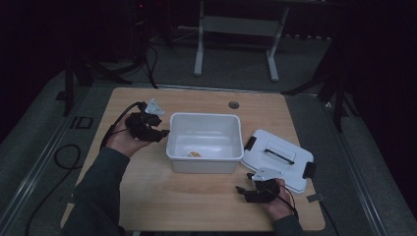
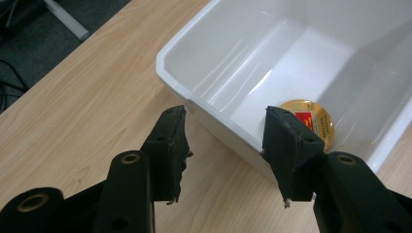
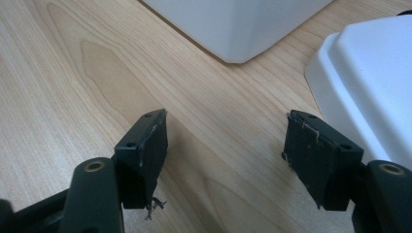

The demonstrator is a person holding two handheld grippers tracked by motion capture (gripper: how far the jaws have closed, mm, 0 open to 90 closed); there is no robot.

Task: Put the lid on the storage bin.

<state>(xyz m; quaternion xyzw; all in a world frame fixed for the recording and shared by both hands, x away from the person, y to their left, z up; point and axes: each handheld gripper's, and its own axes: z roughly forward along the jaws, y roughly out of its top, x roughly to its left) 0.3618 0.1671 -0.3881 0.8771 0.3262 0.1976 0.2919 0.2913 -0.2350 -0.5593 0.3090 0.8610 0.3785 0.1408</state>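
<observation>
A white plastic bin (image 1: 204, 142) stands in the middle of the wooden table. A round gold-lidded tin (image 2: 307, 121) lies on its floor near the front wall, seen as a small orange spot (image 1: 195, 154) from above. My left gripper (image 1: 162, 132) hovers at the bin's left rim, open, and its jaws straddle the rim's corner (image 2: 189, 104) with nothing between the pads. My right gripper (image 1: 239, 190) rests low over the table in front of the bin's right corner, open and empty.
The bin's white lid (image 1: 278, 158) with black latches lies flat on the table at the right, just beyond my right gripper; its edge (image 3: 369, 82) is close to the right jaw. A round cable hole (image 1: 233, 104) sits near the table's far edge.
</observation>
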